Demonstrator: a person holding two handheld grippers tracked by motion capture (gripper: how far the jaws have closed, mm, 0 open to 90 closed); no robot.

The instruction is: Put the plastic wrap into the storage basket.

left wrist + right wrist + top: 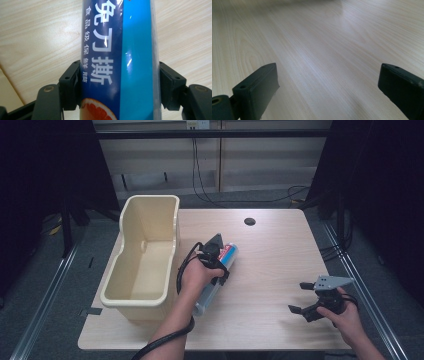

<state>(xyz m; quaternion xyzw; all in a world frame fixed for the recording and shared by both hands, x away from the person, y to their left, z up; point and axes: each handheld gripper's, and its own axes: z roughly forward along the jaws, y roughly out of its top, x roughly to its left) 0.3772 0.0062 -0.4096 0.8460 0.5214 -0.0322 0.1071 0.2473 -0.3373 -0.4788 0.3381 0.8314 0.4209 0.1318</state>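
Now, by label:
Desk: pale wood grain, with a dark round hole near its far edge.
Bin: cream plastic, long and open-topped, on the left part of the desk, its long side running near to far.
Roll: a long tube in clear wrap, blue with white Chinese print and a red patch at its far end; it lies on the desk just right of the bin, slanting from near-left to far-right. In the left gripper view the roll runs up between the jaws, a slice of red citrus printed at its near end.
Left gripper: held in the left hand over the middle of the roll, a black cable trailing back along the forearm. Its jaws press on both sides of the roll, holding it.
Right gripper: held in the right hand at the near right of the desk, well apart from the roll, pointing left. Jaws spread wide, with bare desk between them.
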